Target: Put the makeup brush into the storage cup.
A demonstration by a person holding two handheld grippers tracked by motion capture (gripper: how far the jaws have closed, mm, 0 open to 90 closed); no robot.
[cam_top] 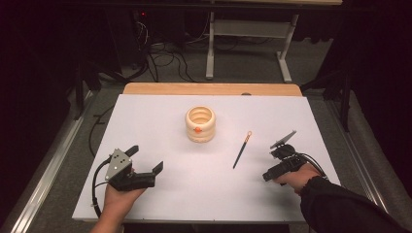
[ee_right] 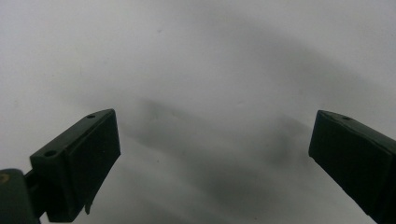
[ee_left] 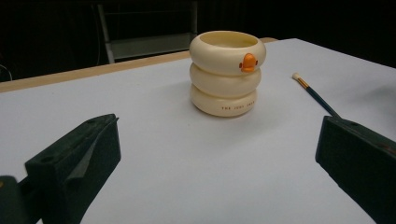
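Note:
A cream cup (cam_top: 200,124) made of three stacked rings, with a small orange duck bill on its front, stands upright at the middle of the white table (cam_top: 160,111). To its right lies a thin dark paintbrush (cam_top: 242,150), its pale tip pointing away. My left gripper (cam_top: 145,158) rests near the front left, open and holding nothing. In the left gripper view, the cup (ee_left: 227,74) and the paintbrush (ee_left: 315,94) lie ahead of the gripper (ee_left: 215,154). My right gripper (cam_top: 272,164) sits right of the brush, tilted down at the table (ee_right: 210,70), open (ee_right: 212,154) with nothing between its jaws.
A wooden strip (cam_top: 212,89) runs along the table's far edge. Beyond it on the dark floor stand a white table frame (cam_top: 248,43) and loose cables (cam_top: 165,58). Metal rails (cam_top: 43,165) flank the table.

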